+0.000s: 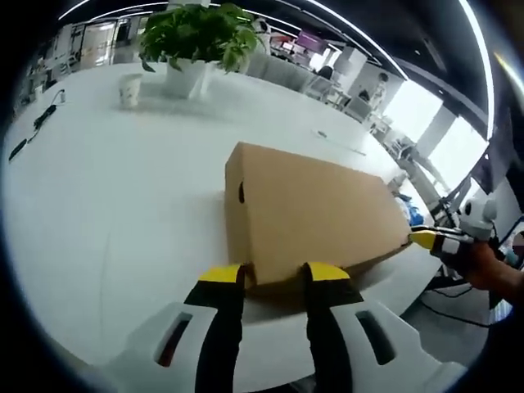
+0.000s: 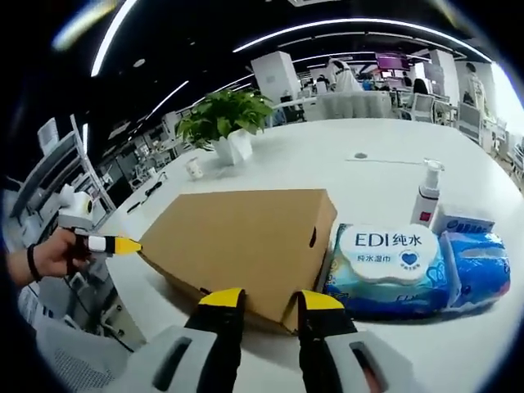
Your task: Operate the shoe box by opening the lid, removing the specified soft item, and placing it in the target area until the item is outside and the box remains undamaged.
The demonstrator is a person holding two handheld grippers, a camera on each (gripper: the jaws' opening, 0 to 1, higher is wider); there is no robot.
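Shoe box (image 1: 311, 213) lid shut on table (image 1: 106, 213); your left claw (image 1: 274, 274) and right claw (image 2: 270, 300) both open at its corners.

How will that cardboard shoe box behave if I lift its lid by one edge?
The shoe box is plain cardboard, so probably light and fairly stiff. Its lid may flex if lifted from one corner. On the smooth white table it will likely slide rather than stay put.

shoe box (image 1: 307, 217) lid shut so contents hidden, its near edge behind left gripper (image 1: 274, 276) tips, wet wipes pack (image 2: 393, 270) partly hidden behind box corner, pump bottle (image 2: 426, 196) label too small to read, far desks blurred
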